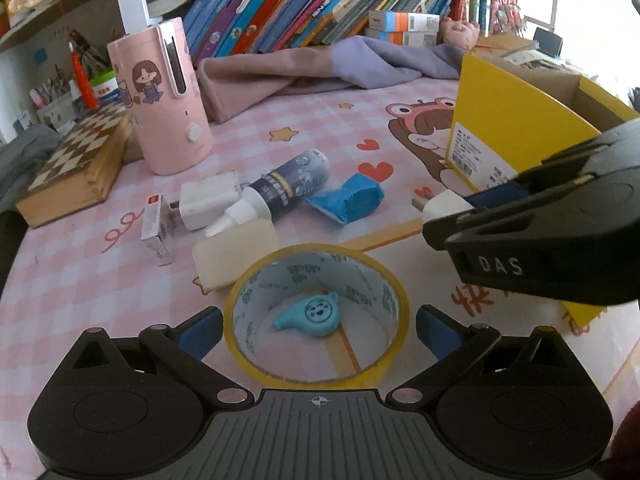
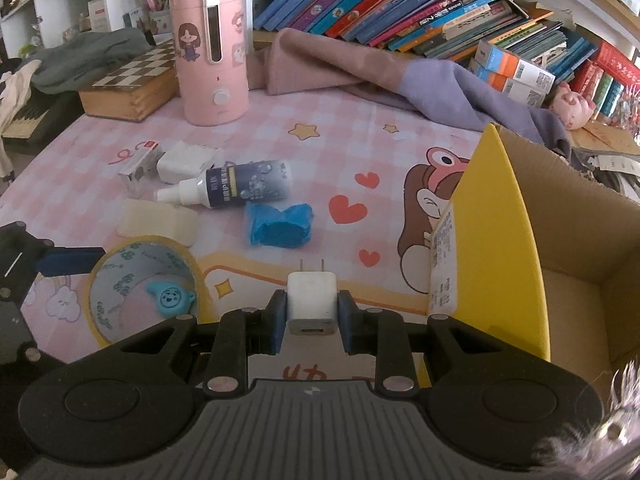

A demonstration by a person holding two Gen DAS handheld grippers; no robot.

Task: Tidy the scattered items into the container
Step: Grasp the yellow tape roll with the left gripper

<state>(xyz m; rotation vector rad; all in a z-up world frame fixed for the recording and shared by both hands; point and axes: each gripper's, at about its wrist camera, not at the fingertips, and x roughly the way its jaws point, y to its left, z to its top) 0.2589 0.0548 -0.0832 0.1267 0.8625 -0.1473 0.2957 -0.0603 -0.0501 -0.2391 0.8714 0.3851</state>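
Observation:
My right gripper (image 2: 312, 312) is shut on a small white plug adapter (image 2: 311, 298), its prongs pointing away; it hangs just left of the yellow cardboard box (image 2: 500, 240). From the left wrist view the same adapter (image 1: 440, 205) shows in the right gripper (image 1: 460, 210). My left gripper (image 1: 319, 330) stands open on either side of a yellow tape roll (image 1: 316, 312), pads apart from it. A small blue whistle-shaped toy (image 1: 307, 312) lies inside the roll. On the mat lie a spray bottle (image 1: 280, 188), a blue crumpled wrapper (image 1: 346, 198), a cream block (image 1: 236, 256), a white charger (image 1: 206, 204) and a small carton (image 1: 155, 228).
A pink humidifier (image 1: 164, 96) and a wooden chessboard box (image 1: 76, 172) stand at the back left. A pink-purple cloth (image 1: 320, 68) lies before leaning books (image 1: 304, 4). The box is open on top, its inside bare (image 2: 568, 300).

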